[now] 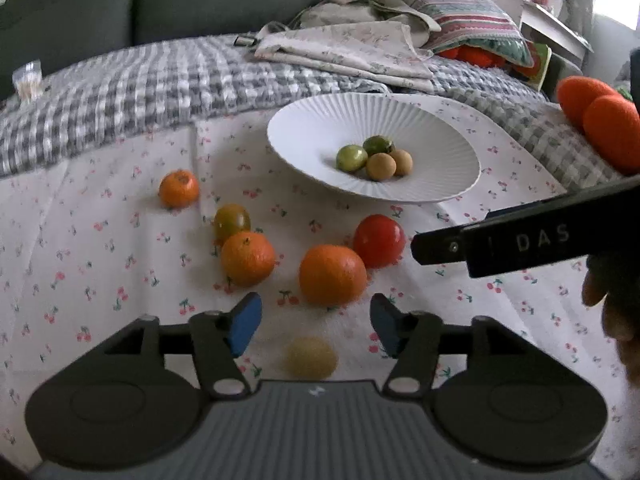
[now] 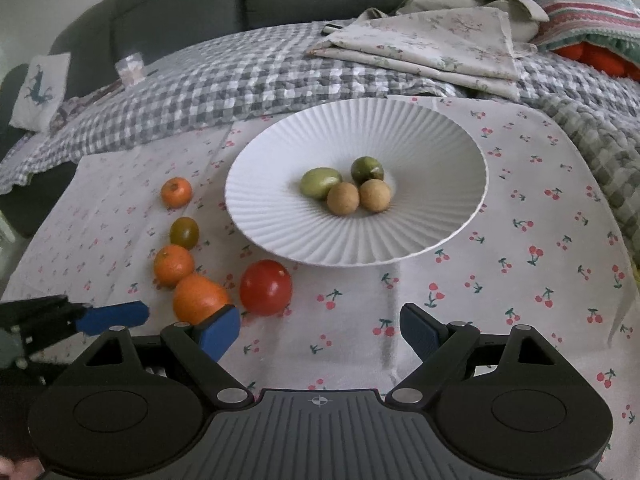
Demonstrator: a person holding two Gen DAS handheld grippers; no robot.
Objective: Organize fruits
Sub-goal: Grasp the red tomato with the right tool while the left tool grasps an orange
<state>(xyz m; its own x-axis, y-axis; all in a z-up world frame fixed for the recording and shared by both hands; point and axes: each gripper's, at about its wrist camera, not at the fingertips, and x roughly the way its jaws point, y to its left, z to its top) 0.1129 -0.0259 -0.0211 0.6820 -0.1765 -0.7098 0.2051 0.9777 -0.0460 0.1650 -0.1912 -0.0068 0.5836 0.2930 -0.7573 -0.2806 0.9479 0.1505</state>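
Just past the left gripper (image 1: 316, 320), whose blue-padded fingers (image 1: 245, 322) stand wide apart with nothing between them, a large orange (image 1: 333, 275) sits on the cherry-print cloth (image 1: 100, 272). A pale yellowish round fruit (image 1: 312, 358) lies closer in, below the gap between the two fingers and apart from both pads. Touching or nearly touching the orange's far right side is a red tomato (image 1: 379, 240); to its left sits a second orange (image 1: 248, 258), with a green-and-brown tomato (image 1: 232, 222) right behind that, and a small mandarin (image 1: 179, 188) farther back on the left. The white ribbed plate (image 2: 280, 232) rests on the cloth beyond these fruits and holds four small ones in a cluster at its middle: two green fruits (image 2: 321, 183) at the back and two tan round fruits (image 2: 343, 198) in front, all close together. The right gripper (image 2: 320, 326) is likewise spread open and grips nothing; its left pad (image 2: 222, 332) overlaps the near edge of the large orange in the right wrist view, though contact cannot be judged. A grey checked blanket (image 2: 240, 76) covers the surface behind the cloth, with folded floral fabric (image 2: 432, 48) lying on it.
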